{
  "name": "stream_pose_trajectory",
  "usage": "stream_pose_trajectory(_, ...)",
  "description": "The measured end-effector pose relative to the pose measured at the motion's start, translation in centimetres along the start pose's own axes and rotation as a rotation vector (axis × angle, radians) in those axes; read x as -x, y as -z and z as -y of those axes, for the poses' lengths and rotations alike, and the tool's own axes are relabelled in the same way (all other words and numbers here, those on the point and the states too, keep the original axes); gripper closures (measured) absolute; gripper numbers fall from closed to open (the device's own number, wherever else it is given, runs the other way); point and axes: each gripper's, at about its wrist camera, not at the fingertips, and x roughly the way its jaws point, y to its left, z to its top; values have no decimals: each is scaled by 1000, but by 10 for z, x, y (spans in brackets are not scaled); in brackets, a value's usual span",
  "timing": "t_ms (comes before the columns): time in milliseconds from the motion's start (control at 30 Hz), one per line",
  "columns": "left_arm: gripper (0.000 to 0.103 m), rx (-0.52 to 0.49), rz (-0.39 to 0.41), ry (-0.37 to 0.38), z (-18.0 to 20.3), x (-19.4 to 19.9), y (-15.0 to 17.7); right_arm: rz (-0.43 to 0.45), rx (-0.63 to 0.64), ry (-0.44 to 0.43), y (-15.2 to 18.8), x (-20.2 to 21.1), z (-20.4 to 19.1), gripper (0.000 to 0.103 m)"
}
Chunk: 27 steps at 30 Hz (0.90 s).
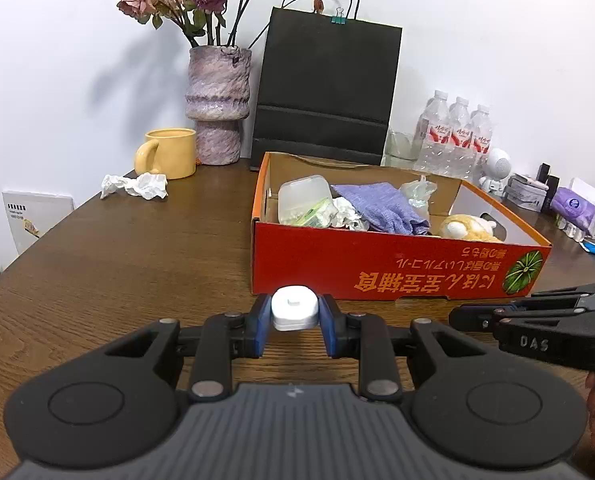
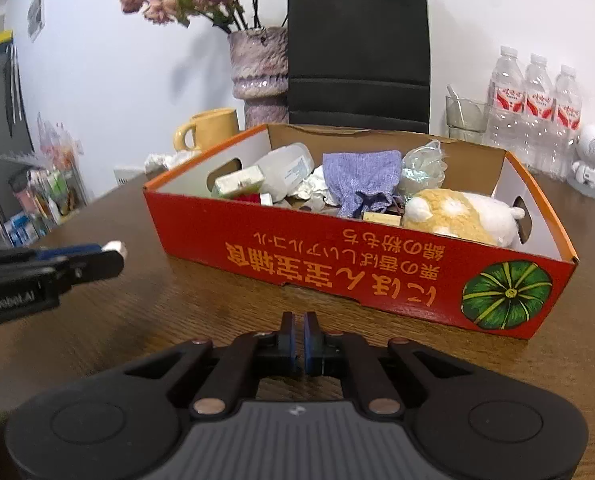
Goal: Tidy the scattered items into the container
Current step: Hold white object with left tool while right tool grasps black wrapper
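The brown wooden table (image 1: 117, 260) carries the red cardboard box (image 1: 377, 268) toward its far right, already loaded with a clear plastic case (image 1: 303, 196), a purple cloth (image 1: 381, 206), a yellow and white plush toy (image 2: 457, 216) and crumpled paper. Far left, beside the yellow mug (image 1: 169, 154), a crumpled white tissue (image 1: 135, 186) lies loose on the wood, well apart from the box. The left gripper (image 1: 295, 322) is clenched on a small white rounded gadget (image 1: 294, 312), held just near of the box's front wall. The right gripper (image 2: 298, 340) is empty, its jaws pressed nearly together, hovering near the box's front. Judged step: carrying the gadget in. Next, lift it over the front wall, then release it among the contents; the tissue looks left to collect
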Motion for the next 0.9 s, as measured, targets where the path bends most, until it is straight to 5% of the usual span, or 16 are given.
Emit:
stream_pose_trajectory(133,76,0,1,3,-2,4,2,-10,-4,-28,1,6,-2,68)
stream_pose_trajectory(233,76,-3,-1,1,-3,7,5,-37,17,-20,5,1,-10,65)
stream_pose_trajectory(900,76,4,8,2,-6,19,12,-54,84,0,22,10,-27,80)
